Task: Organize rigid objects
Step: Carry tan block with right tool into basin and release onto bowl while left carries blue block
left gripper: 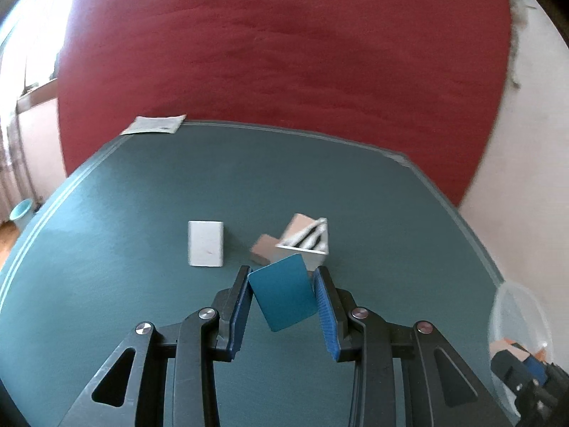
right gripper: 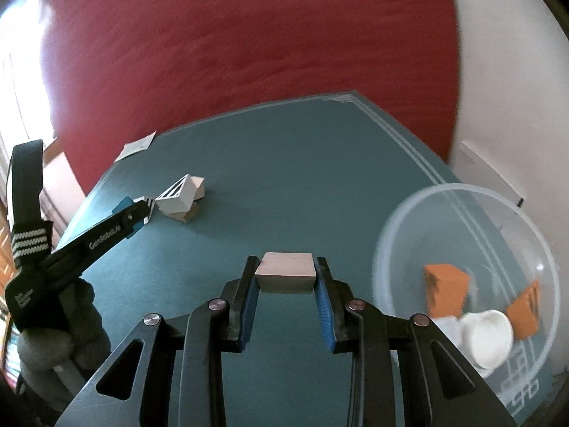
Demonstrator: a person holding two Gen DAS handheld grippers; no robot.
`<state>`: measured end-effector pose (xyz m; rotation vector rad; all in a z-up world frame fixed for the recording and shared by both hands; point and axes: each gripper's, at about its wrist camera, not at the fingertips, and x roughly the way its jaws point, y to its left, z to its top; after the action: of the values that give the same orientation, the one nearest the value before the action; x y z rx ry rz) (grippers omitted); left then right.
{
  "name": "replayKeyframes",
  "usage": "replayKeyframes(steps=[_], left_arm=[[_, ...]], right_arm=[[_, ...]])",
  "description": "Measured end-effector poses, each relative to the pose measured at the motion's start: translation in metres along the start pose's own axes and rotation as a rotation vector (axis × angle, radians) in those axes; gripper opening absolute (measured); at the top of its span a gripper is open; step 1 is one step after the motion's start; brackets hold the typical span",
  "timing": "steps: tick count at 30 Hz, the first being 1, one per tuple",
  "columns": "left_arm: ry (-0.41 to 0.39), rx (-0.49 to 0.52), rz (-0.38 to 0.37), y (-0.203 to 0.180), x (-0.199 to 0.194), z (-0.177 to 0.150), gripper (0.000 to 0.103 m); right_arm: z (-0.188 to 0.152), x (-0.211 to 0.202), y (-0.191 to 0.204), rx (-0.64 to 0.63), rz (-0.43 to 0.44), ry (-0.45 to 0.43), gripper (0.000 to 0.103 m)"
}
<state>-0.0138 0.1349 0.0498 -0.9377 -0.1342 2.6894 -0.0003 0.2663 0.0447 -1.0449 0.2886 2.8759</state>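
On the teal table before a red wall, our left gripper pinched a tilted teal card; our right gripper clamped a wooden block, left of the clear bowl.

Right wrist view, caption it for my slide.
Right gripper clamps a tan wooden block above the teal table, beside a clear plastic bowl.

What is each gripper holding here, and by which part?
The left gripper clamps a tilted blue card by its two opposite edges. The right gripper pinches a wooden block by its two side faces.
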Motion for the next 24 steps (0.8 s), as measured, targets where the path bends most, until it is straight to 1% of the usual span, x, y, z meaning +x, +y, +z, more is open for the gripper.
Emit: replayKeyframes(steps=[7,12,19,24], left_arm=[[0.032,-0.024,-0.171,-0.006,-0.004,0.000,0.037],[0.066,-0.033,-0.263,-0.012,-0.002,-0.002,0.037],[0.082,0.009,-0.315,-0.030,-0.004,-0.009,0.037],[0.093,0.039,-0.335,-0.042,-0.006,-0.016,0.037]], right_arm=[[-0.005,-0.025,-0.034,0.059,-0.059,-0.032,0.031],[-0.010,-0.040,-0.058,0.098,-0.109,-0.051,0.031],[-0.016,-0.056,-0.092,0.156,-0.177,-0.078,0.031],[-0.019,-0.069,-0.119,0.198,-0.215,-0.099,0.031]])
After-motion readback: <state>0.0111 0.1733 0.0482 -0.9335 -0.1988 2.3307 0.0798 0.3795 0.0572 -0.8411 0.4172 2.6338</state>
